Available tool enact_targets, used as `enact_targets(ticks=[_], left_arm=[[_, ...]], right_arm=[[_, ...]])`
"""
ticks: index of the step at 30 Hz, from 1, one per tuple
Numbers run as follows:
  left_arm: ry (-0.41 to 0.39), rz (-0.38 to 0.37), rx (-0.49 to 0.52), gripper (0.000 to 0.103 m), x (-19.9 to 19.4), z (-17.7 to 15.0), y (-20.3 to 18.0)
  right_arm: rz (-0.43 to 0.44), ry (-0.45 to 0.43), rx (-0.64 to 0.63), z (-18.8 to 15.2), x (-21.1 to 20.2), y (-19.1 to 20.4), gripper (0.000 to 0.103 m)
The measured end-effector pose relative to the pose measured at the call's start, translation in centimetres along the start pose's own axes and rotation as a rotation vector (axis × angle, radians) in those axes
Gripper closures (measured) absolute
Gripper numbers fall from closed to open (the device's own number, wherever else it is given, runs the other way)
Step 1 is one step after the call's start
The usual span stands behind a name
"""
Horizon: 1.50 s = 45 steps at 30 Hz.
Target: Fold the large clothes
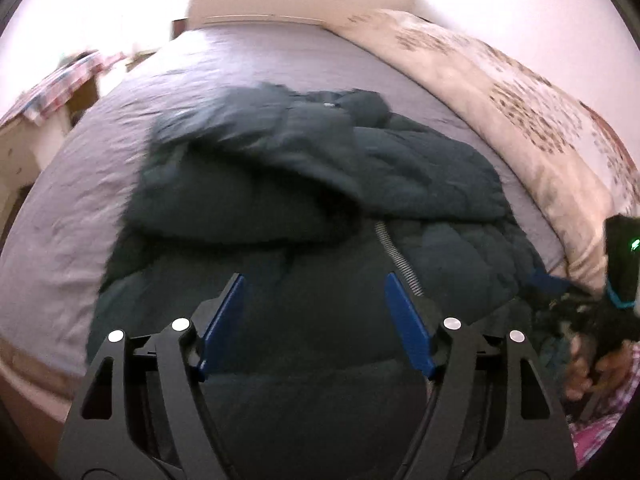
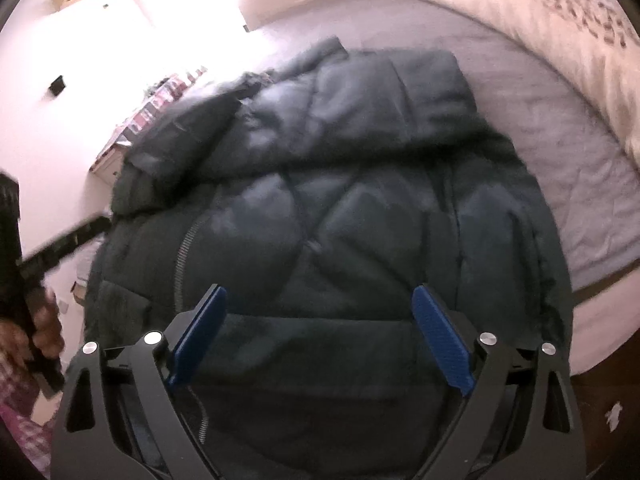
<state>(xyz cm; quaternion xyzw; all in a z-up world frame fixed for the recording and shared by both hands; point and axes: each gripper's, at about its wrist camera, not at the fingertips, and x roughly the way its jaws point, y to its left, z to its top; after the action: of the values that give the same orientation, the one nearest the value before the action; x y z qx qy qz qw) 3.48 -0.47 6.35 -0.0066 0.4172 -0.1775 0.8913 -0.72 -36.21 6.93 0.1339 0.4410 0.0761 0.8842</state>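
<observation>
I am looking down on a bed (image 1: 120, 128) with a grey sheet that fills most of both views, a pale flowered quilt (image 1: 500, 92) bunched along its far side. On the sheet lies the big dark padded jacket (image 2: 320, 208), spread lengthwise toward me, its upper part and a sleeve (image 1: 256, 148) already turned over onto the body, the zip (image 1: 394, 254) running down the front.

My left gripper (image 1: 314, 284) hangs over the near hem with its blue pads spread and nothing between them. My right gripper (image 2: 320, 296) is likewise spread wide over the lower panel, holding nothing.

I judge the next fold is bringing the hem up over the body. To do it well I would set both grippers low on the near edge, well apart, pinch through the full thickness of padding, then lift and carry evenly so the fold line stays straight and the tucked sleeve is not dragged out.
</observation>
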Motion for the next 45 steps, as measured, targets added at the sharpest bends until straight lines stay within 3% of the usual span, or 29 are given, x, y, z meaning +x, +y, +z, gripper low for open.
enact_targets(ticks=[5,11,16,21,25,27,31,33,39,45], left_arm=[[-0.021,0.089,-0.087,0.032,-0.8,-2.5,2.6],[-0.021,0.125,-0.155,0.032,-1.6,-4.5,4.8],[-0.047,0.120,-0.178,0.032,-2.3,-5.1,5.7],[-0.065,0.100,-0.185,0.032,-2.8,-5.4,6.5],[-0.059,0.080,-0.213,0.032,-2.7,-5.7,7.6],[-0.056,0.072,-0.230,0.032,-2.6,-5.8,8.1],[-0.055,0.065,-0.252,0.032,-2.4,-5.9,8.7],[-0.057,0.061,-0.256,0.032,-2.4,-5.9,8.8],[-0.068,0.069,-0.231,0.032,-2.6,-5.5,8.1],[-0.072,0.088,-0.191,0.032,-2.8,-5.0,6.7]], right_arm=[[0.024,-0.036,-0.188,4.8,0.3,7.0,0.012],[0.035,-0.047,-0.397,10.4,4.5,17.4,0.012],[-0.039,-0.031,-0.554,12.7,10.1,25.3,0.012],[-0.148,0.022,-0.647,12.9,15.3,29.0,0.012],[-0.247,0.066,-0.671,12.9,18.6,29.3,0.013],[-0.271,0.084,-0.675,12.8,19.5,28.9,0.030],[-0.265,0.093,-0.659,13.3,19.9,28.3,0.078],[-0.237,0.072,-0.634,13.7,18.8,28.4,0.091],[-0.104,-0.035,-0.489,14.7,12.1,26.0,0.094],[-0.039,-0.070,-0.279,14.1,6.6,19.2,0.094]])
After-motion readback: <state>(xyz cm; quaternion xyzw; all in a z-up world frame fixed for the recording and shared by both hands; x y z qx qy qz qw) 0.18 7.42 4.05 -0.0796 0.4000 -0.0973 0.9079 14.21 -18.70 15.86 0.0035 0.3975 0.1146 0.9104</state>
